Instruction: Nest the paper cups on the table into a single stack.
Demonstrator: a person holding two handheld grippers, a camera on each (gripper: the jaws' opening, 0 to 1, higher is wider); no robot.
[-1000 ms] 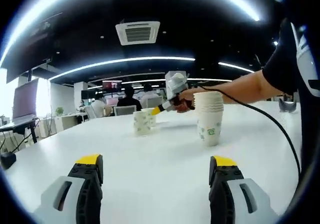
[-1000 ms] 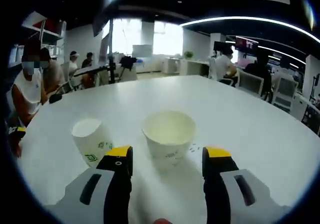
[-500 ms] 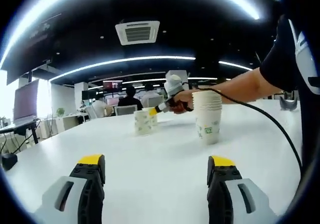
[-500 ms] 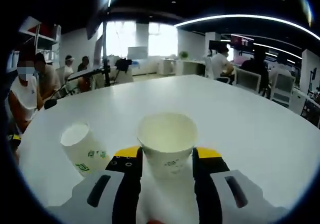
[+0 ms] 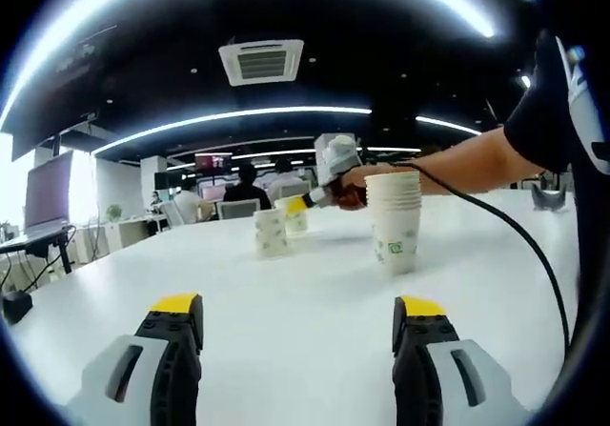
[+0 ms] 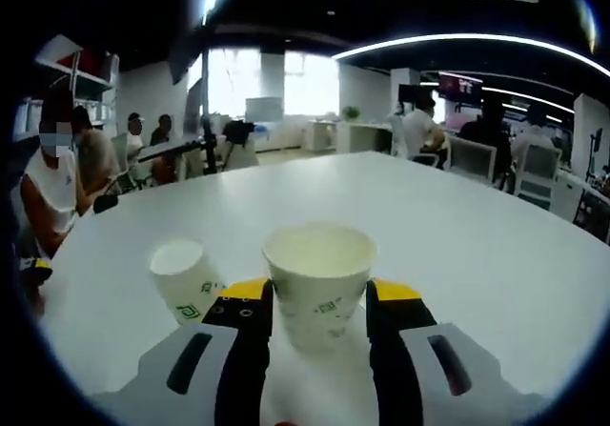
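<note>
Right gripper (image 6: 319, 297) clamped on paper cup (image 6: 318, 275), left gripper (image 5: 295, 316) apart, cup stack (image 5: 395, 221) ahead

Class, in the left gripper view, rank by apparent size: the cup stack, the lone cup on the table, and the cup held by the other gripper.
1. Cup stack, nearest.
2. Lone cup.
3. Held cup, partly hidden and farther away, so its ranking is unsure.

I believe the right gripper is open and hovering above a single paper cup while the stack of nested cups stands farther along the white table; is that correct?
Not quite: in the right gripper view, the right gripper is closed on the single paper cup, its fingers pressed against both sides. The rest holds: the left gripper view shows the stack of nested cups standing farther along the white table.
</note>
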